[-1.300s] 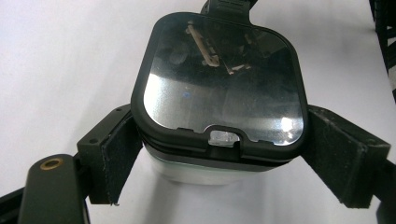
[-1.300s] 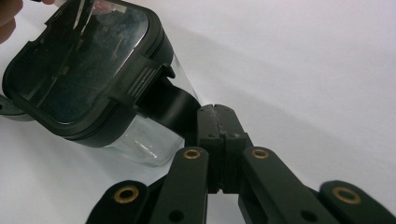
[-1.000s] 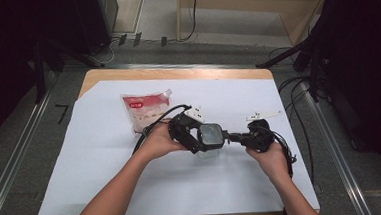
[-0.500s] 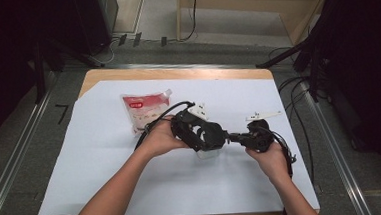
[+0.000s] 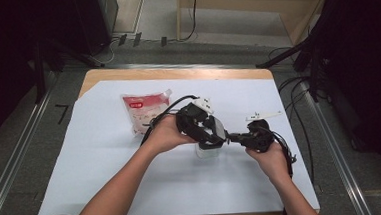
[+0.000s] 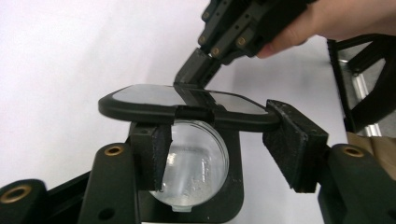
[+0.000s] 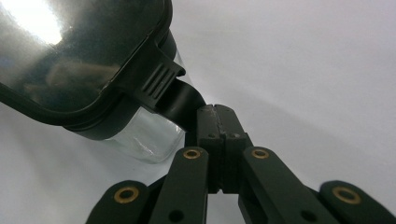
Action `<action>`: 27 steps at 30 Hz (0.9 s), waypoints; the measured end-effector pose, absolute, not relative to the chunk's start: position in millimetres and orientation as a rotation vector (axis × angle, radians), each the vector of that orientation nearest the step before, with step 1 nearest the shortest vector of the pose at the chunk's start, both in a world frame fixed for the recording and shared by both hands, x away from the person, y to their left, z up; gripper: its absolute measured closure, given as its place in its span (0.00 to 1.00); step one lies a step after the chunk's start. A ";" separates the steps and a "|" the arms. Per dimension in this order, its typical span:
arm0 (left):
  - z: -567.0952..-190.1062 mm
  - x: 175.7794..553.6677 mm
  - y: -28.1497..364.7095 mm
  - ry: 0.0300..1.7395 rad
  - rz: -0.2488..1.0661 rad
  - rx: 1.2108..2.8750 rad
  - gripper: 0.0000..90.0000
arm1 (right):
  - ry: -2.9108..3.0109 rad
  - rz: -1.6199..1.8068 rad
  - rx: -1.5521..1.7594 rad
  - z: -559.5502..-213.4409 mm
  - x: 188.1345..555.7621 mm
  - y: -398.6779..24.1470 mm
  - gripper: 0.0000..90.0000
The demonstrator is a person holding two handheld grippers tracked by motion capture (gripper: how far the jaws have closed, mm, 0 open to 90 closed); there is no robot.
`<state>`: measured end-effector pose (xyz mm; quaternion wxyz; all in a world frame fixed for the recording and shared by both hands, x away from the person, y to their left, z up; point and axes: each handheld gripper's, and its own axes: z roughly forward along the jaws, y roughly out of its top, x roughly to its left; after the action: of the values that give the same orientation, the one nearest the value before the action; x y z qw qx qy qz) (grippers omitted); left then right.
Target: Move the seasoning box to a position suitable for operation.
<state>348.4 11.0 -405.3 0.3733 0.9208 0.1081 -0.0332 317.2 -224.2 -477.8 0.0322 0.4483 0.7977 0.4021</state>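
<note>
Two grippers: right gripper point(image 7: 215, 122) fingers clamped on container point(image 6: 196, 163) lid tab point(image 7: 180, 100); left gripper point(image 6: 224, 140) fingers closing, apart, straddling lid.

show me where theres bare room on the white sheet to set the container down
Free: the near strip of the white table sheet between the forearms, the far-right corner beyond the small white strip, and the left edge below the red-and-white pouch. Crowded: the middle, where both grippers meet at the clear black-lidded container.
</note>
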 end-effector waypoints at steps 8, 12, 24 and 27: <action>-399.5 344.0 3.7 0.237 -0.064 2.408 0.51 | 2.461 1.241 1.370 -477.9 316.9 -223.4 1.00; -398.2 341.1 1.7 0.215 -0.062 2.411 0.57 | 2.461 1.241 1.368 -477.9 317.0 -223.4 1.00; -394.8 339.8 -3.9 0.140 -0.119 2.428 0.84 | 2.462 1.247 1.364 -478.1 317.1 -223.7 1.00; -394.1 340.8 -6.0 0.135 -0.151 2.435 0.89 | 2.465 1.252 1.371 -478.4 317.3 -224.4 1.00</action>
<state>340.8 -6.0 -394.1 0.3422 0.9364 0.0519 -0.0580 317.3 -224.4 -478.4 0.0277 0.4440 0.7985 0.4055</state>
